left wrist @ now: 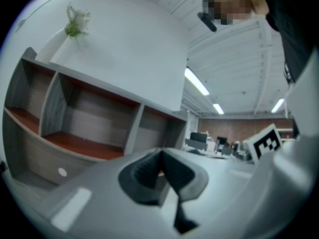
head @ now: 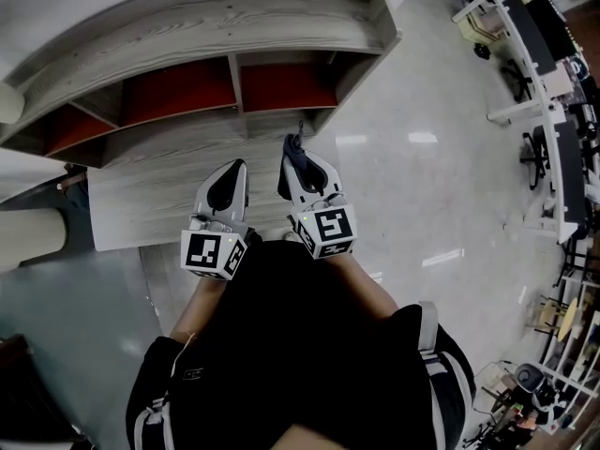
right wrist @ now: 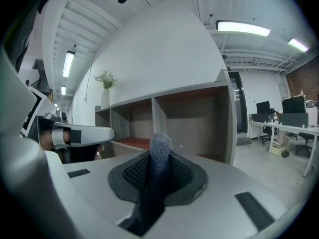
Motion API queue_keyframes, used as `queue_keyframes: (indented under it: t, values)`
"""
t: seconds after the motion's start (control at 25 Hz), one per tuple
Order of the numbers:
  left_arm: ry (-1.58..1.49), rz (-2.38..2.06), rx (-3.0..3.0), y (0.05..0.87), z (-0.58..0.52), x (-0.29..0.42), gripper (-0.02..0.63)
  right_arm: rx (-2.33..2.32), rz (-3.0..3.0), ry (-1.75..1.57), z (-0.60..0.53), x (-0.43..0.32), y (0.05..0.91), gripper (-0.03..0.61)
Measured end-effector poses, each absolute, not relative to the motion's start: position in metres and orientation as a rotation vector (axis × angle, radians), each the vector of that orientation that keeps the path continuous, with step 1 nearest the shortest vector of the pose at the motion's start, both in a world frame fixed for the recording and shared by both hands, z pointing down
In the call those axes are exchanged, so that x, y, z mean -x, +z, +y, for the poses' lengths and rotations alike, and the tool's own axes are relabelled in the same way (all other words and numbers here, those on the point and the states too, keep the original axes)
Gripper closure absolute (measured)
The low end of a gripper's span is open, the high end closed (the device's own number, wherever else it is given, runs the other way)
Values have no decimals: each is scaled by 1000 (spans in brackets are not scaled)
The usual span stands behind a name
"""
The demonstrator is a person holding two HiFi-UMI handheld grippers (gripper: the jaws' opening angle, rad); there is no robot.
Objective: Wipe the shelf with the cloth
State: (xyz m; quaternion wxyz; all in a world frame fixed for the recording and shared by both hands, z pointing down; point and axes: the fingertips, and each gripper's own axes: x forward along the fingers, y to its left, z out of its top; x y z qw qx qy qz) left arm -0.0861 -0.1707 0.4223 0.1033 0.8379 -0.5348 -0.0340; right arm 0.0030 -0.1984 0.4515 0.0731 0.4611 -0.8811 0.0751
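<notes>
The right gripper [right wrist: 160, 159] has its jaws shut tight on a dark blue-grey fuzzy cloth [right wrist: 152, 193]. The cloth pokes up between the two black bumpy pads like a soft round thumb. Most of it is squeezed inside the jaws, so its full shape cannot be seen. From the head view, only a small dark bit of the cloth [head: 293, 148] shows at the tip of the right gripper [head: 302, 172]. It is up in the air and near the front edge of the long curved shelf of grey wood [head: 216, 17], not touching it. The left gripper [left wrist: 160, 169] has its jaws pressed together with nothing in them. In the head view the left gripper [head: 228, 190] sits just beside the right one, and both point at the shelf. The shelf has open boxes with red-brown floors and streaky grey wooden walls. Its left end is cut off by the edge of the picture. A small green plant [right wrist: 106, 77] stands on top of the shelf in a white pot. In the left gripper view the plant [left wrist: 75, 21] is blurry and hard to make out. The person's black top [head: 281, 345] fills the bottom of the head view. To the right is a shiny pale grey floor [head: 422, 186], with white desks [head: 544, 111] at the far side.
</notes>
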Motion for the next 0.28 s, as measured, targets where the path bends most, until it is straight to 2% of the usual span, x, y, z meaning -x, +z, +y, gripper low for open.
queue_keyframes:
  t: [0.28]
  values:
    - [-113, -1586, -2469, 422, -174, 88, 609, -1394, -2643, 204, -202, -4, 450, 525]
